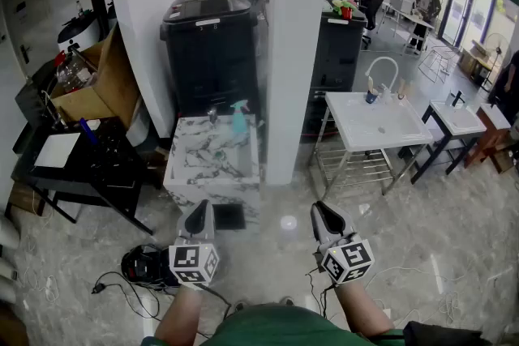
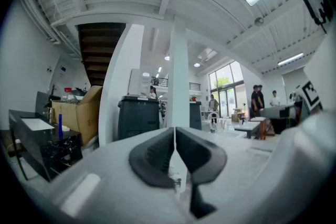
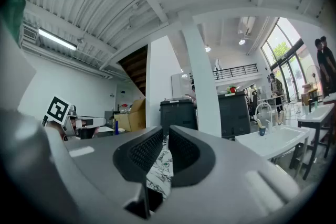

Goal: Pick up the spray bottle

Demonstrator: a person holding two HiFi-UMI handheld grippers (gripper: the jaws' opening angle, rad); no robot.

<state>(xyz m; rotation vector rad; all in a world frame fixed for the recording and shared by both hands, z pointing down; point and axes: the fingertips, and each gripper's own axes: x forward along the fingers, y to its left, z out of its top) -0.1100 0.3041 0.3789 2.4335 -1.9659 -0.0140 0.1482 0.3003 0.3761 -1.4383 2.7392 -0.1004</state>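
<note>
Your left tool is closed: in the left gripper view its two dark pads meet along a thin seam, with nothing between them. It holds and touches nothing. Your right tool is barely open. In the right gripper view a narrow slit shows between its ribbed pads, and through that slit you see only a patch of the marble desk. Nothing is in its grip either. Both tools point level, side by side, low in the head view and out over the floor in front of you.

The spray bottle is teal and stands upright at the far edge of the marble desk, just right of a small tap. It is close to the white pillar and in front of a black bin. It is well apart from both tools; the near edge of the desk lies just beyond the left tool's tips, and the bottle is roughly ahead of the space between your two tools, nearer the left tool's line.

To the left stands a black side desk with a cardboard box behind it, and to the right of the pillar stands a white sink stand.
</note>
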